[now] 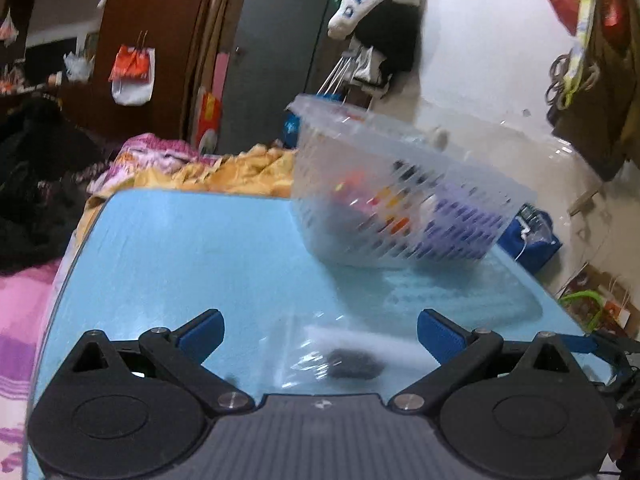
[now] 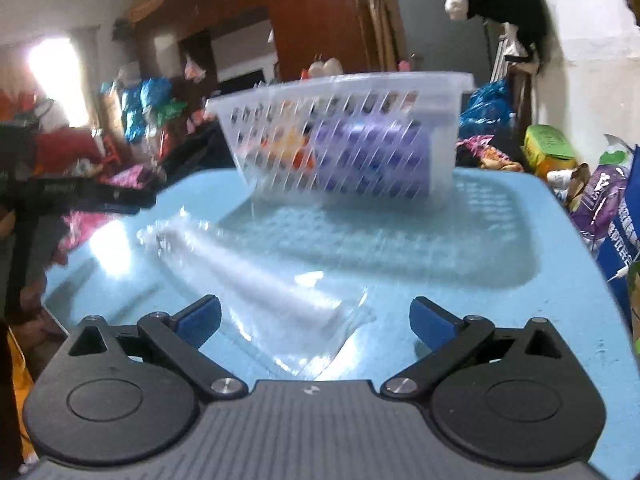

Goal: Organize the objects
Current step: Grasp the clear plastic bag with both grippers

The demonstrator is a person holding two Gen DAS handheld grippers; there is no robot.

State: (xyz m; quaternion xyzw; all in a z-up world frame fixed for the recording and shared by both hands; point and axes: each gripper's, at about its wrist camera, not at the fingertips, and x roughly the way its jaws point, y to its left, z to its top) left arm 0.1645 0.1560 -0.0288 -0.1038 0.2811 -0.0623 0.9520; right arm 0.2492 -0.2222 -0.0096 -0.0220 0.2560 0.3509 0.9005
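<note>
Left gripper (image 1: 321,334): fingers apart, empty. Right gripper (image 2: 316,322): fingers apart, empty. Clear packet (image 2: 256,276) lies flat on the blue table (image 2: 500,320), in front of the basket (image 2: 340,144). Judged step: pick up the packet; best to pinch 1 edge low, as film may slip. Left view shows a dark item (image 1: 354,364) inside; right view shows only a white strip.

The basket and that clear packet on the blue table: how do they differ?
The basket stands upright at the table's far side, rigid, perforated, with colourful items inside. The clear packet lies flat nearer the grippers, soft and crinkly, holding something pale. Both are see-through plastic resting on the blue table.
</note>
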